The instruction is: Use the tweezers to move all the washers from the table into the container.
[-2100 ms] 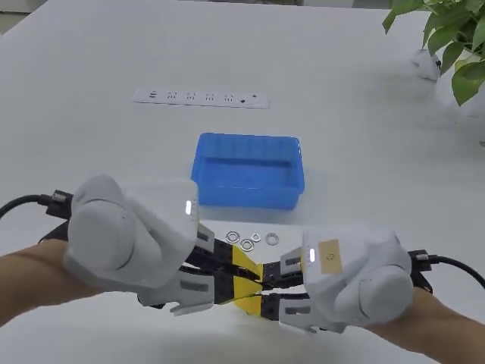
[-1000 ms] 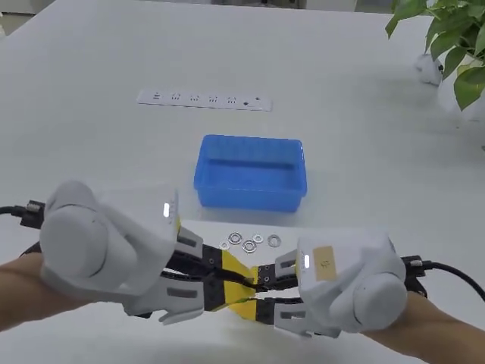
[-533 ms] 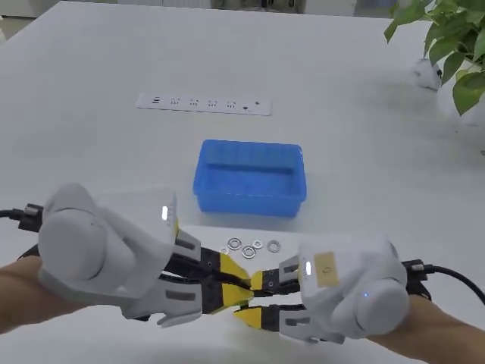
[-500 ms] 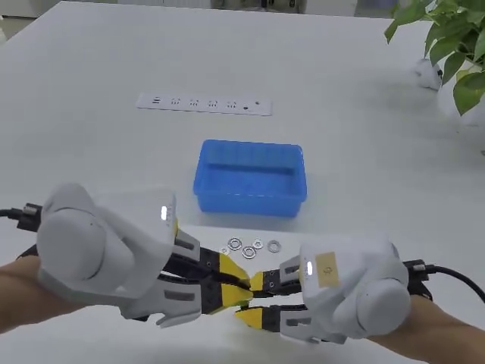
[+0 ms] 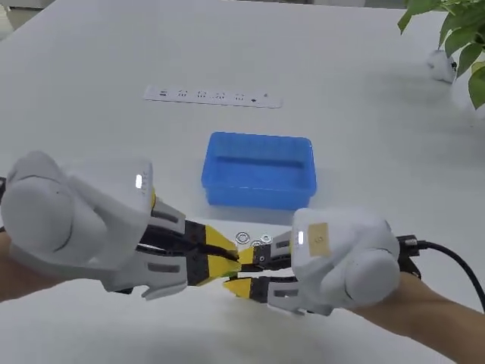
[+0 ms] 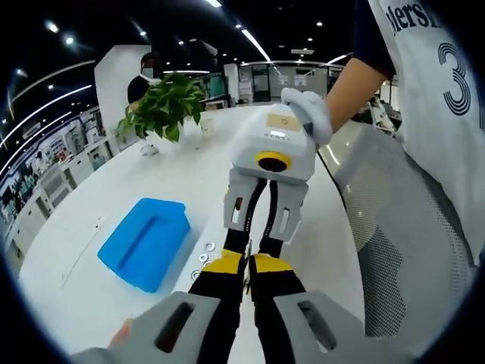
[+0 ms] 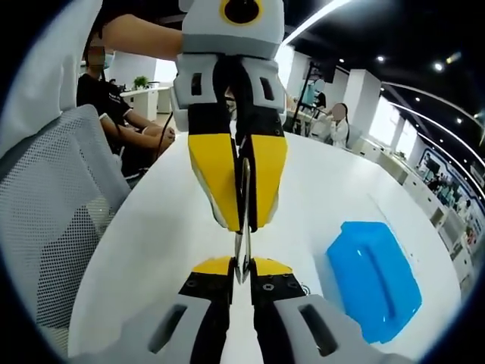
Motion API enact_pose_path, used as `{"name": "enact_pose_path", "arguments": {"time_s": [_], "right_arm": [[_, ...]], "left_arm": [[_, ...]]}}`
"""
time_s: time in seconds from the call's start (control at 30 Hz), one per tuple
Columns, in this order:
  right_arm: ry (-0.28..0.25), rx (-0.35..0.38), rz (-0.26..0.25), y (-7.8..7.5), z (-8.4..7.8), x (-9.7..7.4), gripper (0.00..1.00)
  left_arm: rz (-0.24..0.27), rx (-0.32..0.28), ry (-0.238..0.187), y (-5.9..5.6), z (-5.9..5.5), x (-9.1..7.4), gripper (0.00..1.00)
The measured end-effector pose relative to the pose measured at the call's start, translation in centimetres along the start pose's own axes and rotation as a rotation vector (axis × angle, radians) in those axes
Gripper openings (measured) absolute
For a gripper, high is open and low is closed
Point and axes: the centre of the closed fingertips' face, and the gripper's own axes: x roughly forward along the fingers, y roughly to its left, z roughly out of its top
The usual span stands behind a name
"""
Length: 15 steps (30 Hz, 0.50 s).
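Tweezers (image 7: 242, 220): held lengthways between the two grippers, on the near side of the container (image 5: 258, 168). I judge this a handover or re-seating so one gripper can squeeze them.
Left gripper (image 6: 247, 264): jaws narrow, clamped on one end of the tweezers.
Right gripper (image 7: 241, 267): jaws narrow, pinching the other end, facing the left gripper.
Washers (image 5: 243, 237): small cluster on the tabletop (image 5: 364, 114), just in front of the container, so each carry is short. None seen inside.
Change: compared with half a second ago, the meeting jaws sit closer to the container and hide part of the cluster. The head view has also shifted.
Beyond: power strip (image 5: 212, 96) behind the container, plant (image 5: 455, 30) far to its right.
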Motion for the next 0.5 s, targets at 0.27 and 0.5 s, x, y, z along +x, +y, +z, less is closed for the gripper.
{"name": "enact_pose_path", "arguments": {"time_s": [0.27,0.5], "right_arm": [[0.027,-0.024,-0.048,-2.0,-0.3,0.7,0.11],[0.032,0.002,-0.07,-2.9,-0.8,0.8,0.12]], "left_arm": [[0.047,-0.009,0.017,2.1,-0.8,-0.6,0.07],[0.049,-0.013,0.022,3.0,-0.9,0.0,0.07]]}}
